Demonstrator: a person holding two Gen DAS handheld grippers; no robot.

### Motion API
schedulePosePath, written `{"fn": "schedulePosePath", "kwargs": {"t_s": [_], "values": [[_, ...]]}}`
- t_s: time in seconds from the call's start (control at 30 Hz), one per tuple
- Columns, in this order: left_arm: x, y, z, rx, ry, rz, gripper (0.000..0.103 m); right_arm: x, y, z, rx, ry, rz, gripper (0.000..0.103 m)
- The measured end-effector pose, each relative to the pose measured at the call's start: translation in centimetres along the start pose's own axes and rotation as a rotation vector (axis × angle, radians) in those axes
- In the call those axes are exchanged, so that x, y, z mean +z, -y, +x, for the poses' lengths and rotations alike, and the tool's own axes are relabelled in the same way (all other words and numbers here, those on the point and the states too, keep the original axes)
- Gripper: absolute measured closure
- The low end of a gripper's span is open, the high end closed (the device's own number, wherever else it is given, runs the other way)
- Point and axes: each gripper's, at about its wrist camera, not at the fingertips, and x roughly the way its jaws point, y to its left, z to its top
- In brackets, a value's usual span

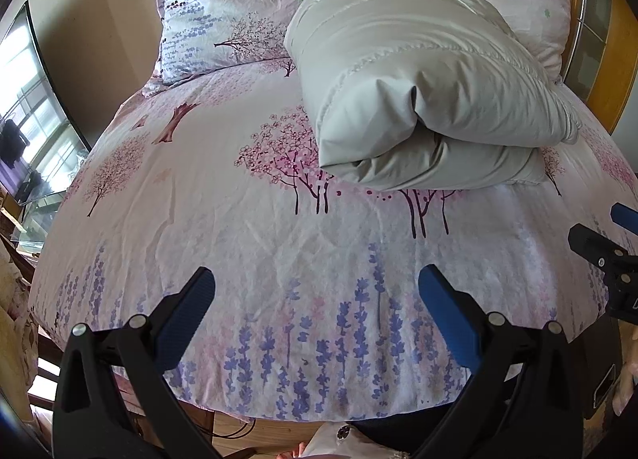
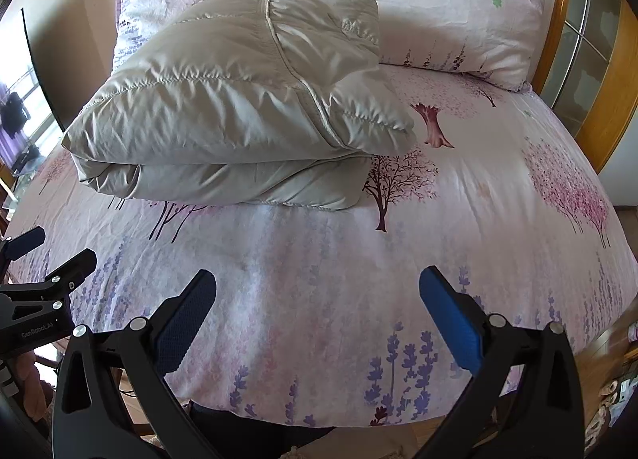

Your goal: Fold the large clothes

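Note:
A pale grey puffy jacket [image 1: 418, 80] lies folded into a thick bundle on the floral bed cover [image 1: 239, 219], towards the pillows. It also shows in the right wrist view [image 2: 239, 108], left of centre on the bed cover [image 2: 458, 239]. My left gripper [image 1: 317, 279] is open and empty above the foot of the bed, well short of the jacket. My right gripper [image 2: 317, 279] is open and empty, also near the foot edge. The right gripper shows at the right edge of the left wrist view [image 1: 614, 243]. The left gripper shows at the left edge of the right wrist view [image 2: 44, 255].
Two floral pillows [image 1: 239, 4] [image 2: 438, 8] lean at the head of the bed behind the jacket. A dark screen [image 1: 32, 108] stands to the left. A wooden cabinet with glass panes [image 2: 578, 72] is on the right. Wooden floor [image 1: 247, 431] shows below the bed's foot edge.

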Motion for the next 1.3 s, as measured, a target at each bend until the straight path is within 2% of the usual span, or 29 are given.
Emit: {"fn": "schedulePosePath", "kwargs": {"t_s": [1.3], "values": [[0.26,-0.55,0.80,-0.002,-0.012,-0.004,0.002,0.02,-0.32,0.67,0.010,-0.013,0.011,0.001]]}}
